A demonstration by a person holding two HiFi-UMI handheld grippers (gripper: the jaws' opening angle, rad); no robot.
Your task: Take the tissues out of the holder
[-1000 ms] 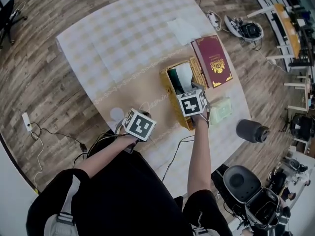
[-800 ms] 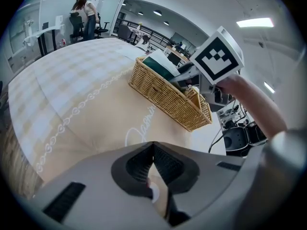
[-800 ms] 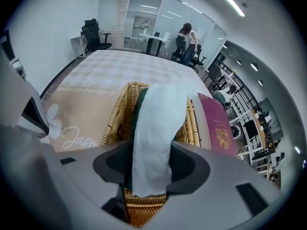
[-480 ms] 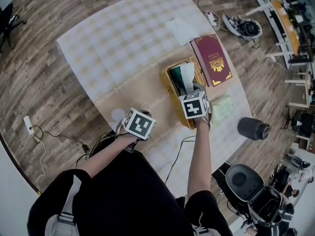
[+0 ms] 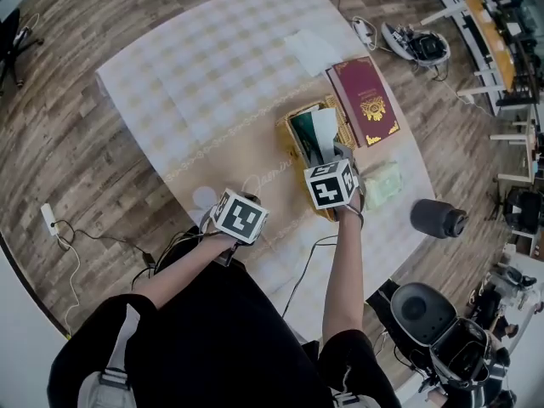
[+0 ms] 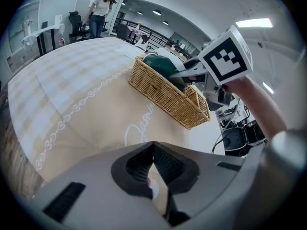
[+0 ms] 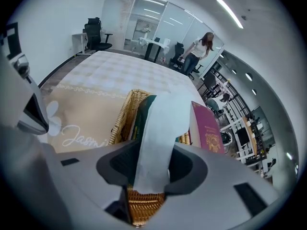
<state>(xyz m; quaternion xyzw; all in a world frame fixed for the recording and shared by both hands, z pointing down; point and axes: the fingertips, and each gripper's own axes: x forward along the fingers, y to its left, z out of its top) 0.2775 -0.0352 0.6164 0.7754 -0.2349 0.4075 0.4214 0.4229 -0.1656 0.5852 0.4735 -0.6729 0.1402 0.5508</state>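
Observation:
A wicker holder (image 5: pixel 291 150) stands on the tablecloth and holds a green tissue pack (image 5: pixel 303 134). A white tissue (image 5: pixel 324 131) rises out of the pack as a stretched strip (image 7: pixel 157 138). My right gripper (image 5: pixel 337 154) hovers over the holder's near end; its jaws are closing and the pads press on the tissue's lower end. The left gripper (image 6: pixel 153 147) is shut with nothing in it and hangs low over the table, left of the holder (image 6: pixel 165 91). In the head view its marker cube (image 5: pixel 240 216) sits near the table's front edge.
A dark red book (image 5: pixel 367 102) lies against the holder's right side, with a white sheet (image 5: pixel 313 51) beyond it. A pale green packet (image 5: pixel 382 185) lies right of my right hand. A dark cylinder (image 5: pixel 435 219) stands on the floor past the table's right edge.
My right gripper's jaws have come together round the tissue, and the white strip now stands taller out of the pack. The left gripper has stayed where it was.

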